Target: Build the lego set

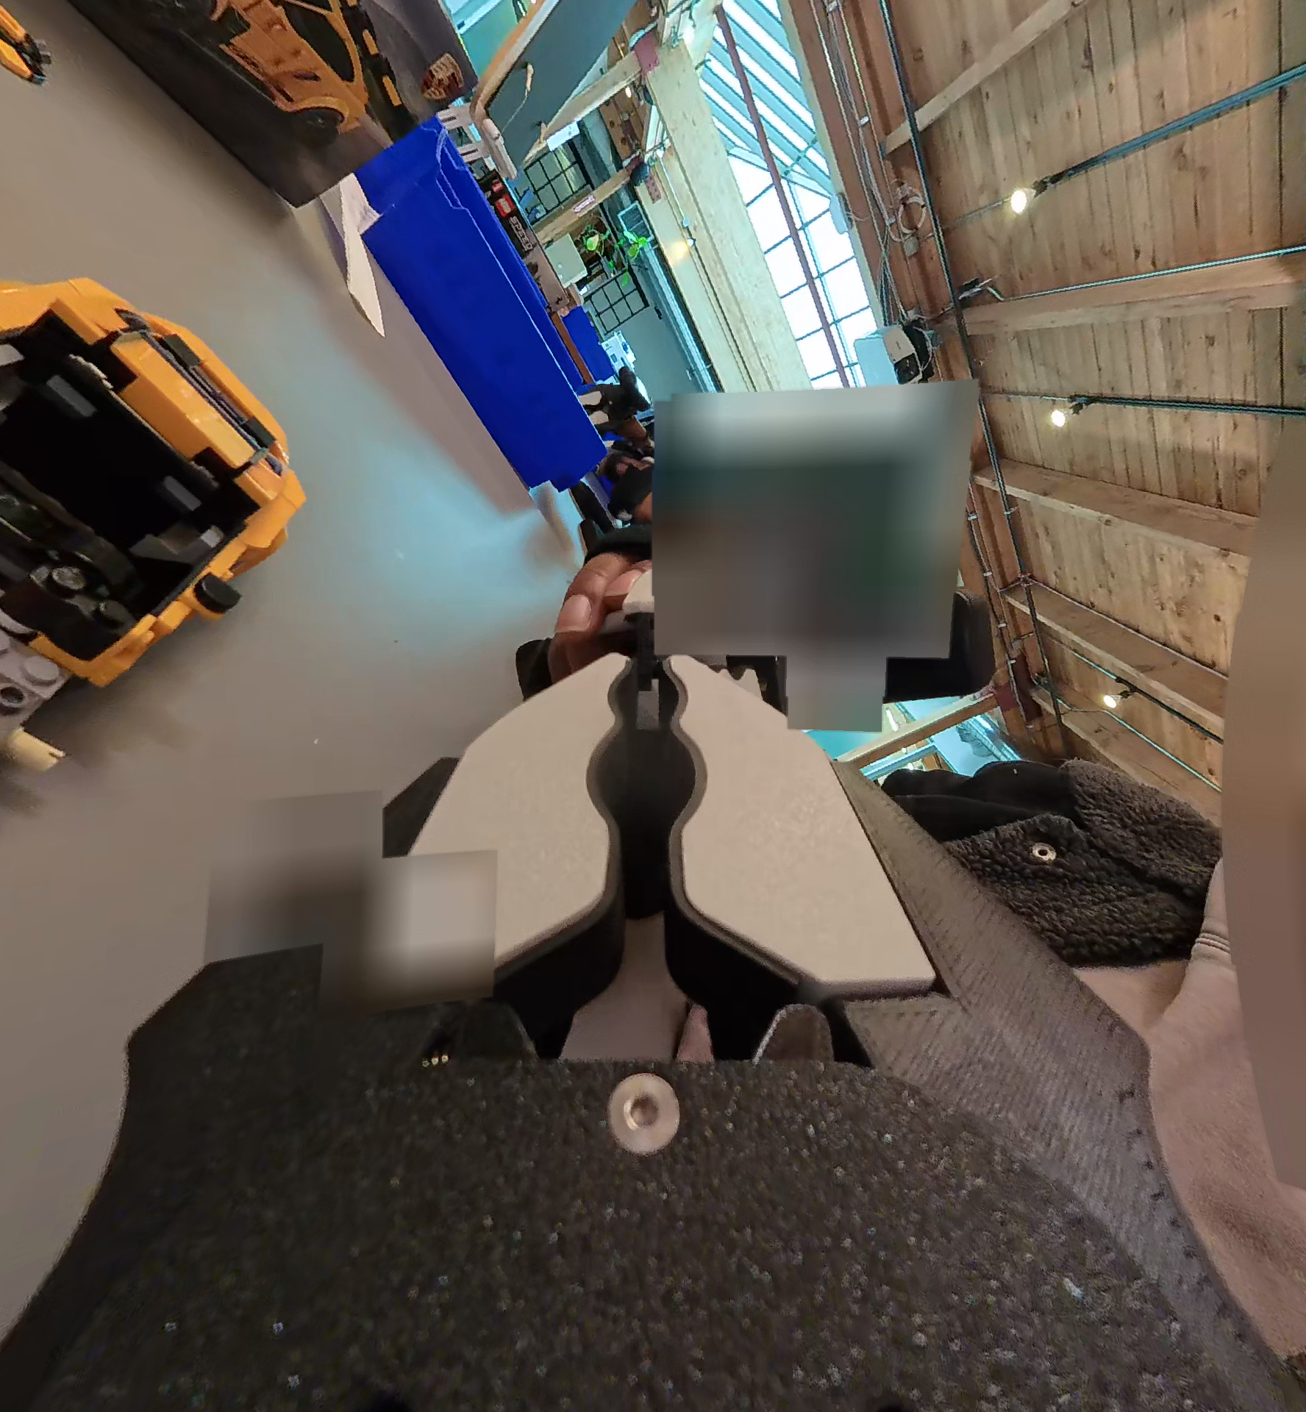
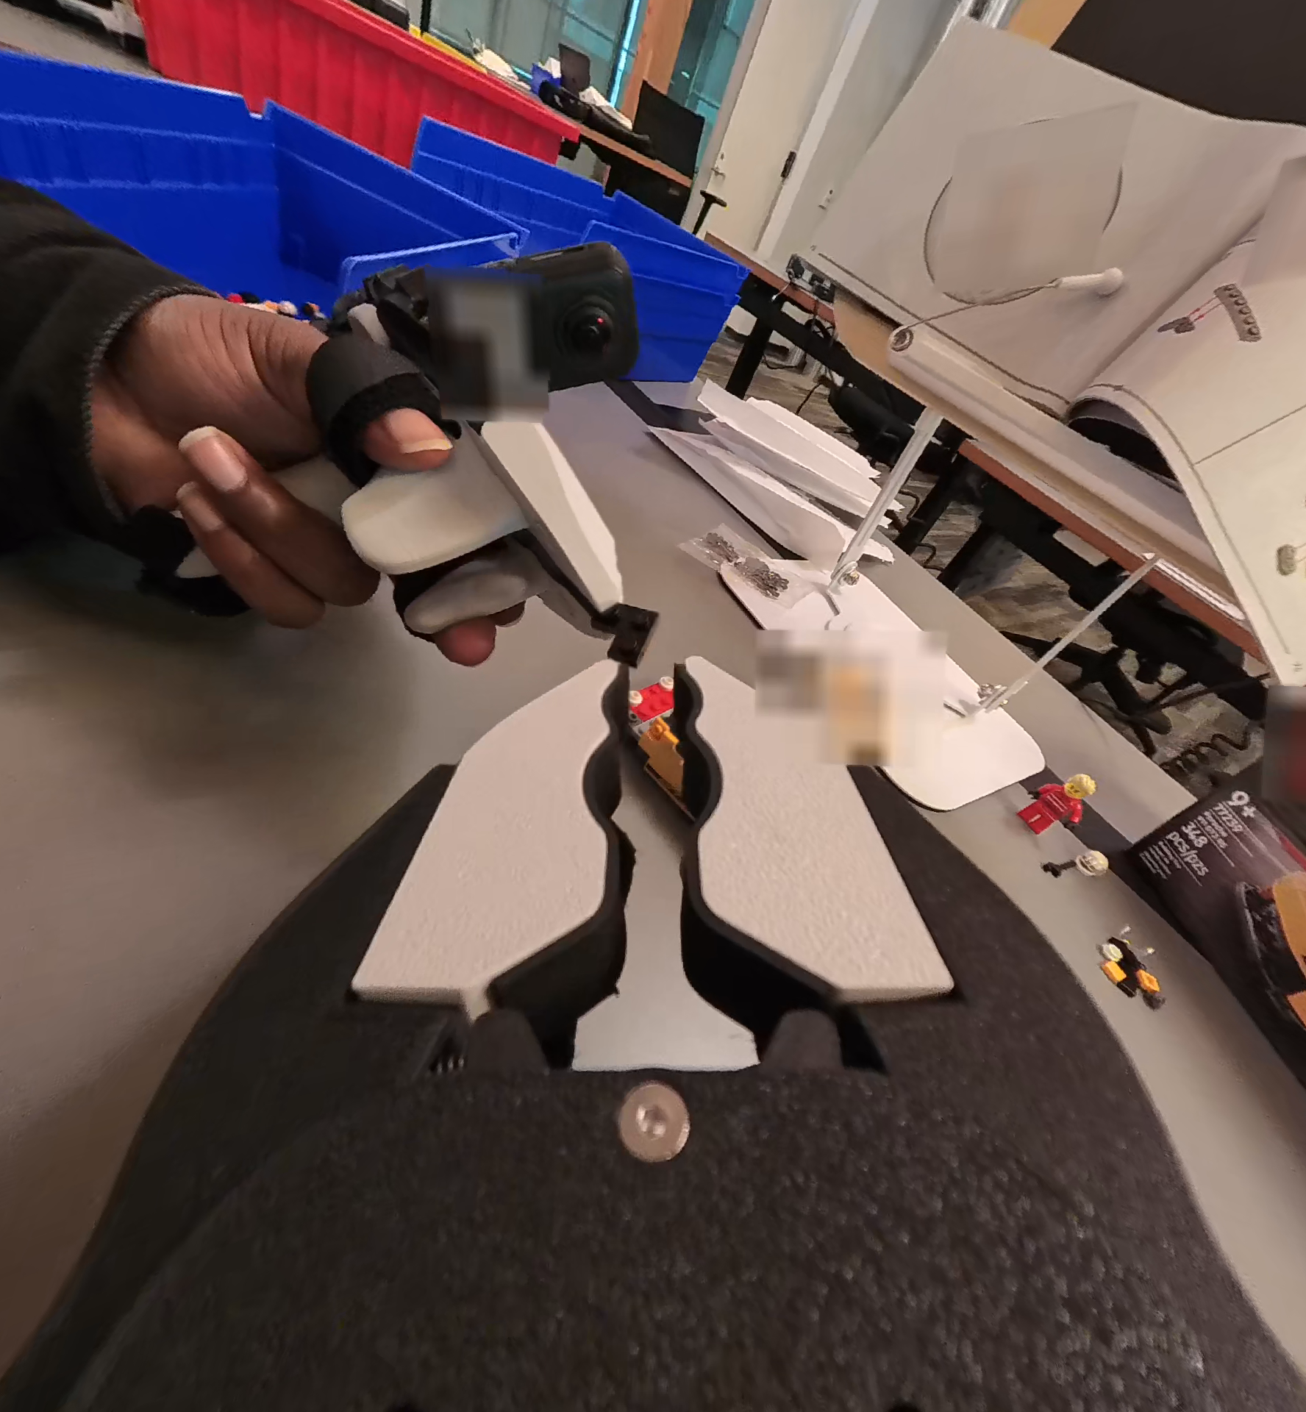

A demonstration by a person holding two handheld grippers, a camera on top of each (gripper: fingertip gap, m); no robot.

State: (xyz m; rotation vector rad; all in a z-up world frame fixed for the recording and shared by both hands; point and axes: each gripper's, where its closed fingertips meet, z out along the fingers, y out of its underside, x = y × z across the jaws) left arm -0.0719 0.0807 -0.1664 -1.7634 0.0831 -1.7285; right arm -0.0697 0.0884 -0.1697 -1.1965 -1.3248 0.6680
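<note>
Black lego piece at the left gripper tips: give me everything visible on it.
The black lego piece is small, flat and glossy plastic, with studs on one face. It is tilted, pinched at one edge by the left gripper, and held in the air above the grey table, just beyond the open right gripper. In the left wrist view it shows edge-on.

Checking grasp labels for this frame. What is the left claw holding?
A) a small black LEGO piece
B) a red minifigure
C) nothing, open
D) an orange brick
A: the right wrist view shows the left claw pinching a small black LEGO piece at its tips, above the grey table; the red minifigure lies apart on the table.
</note>
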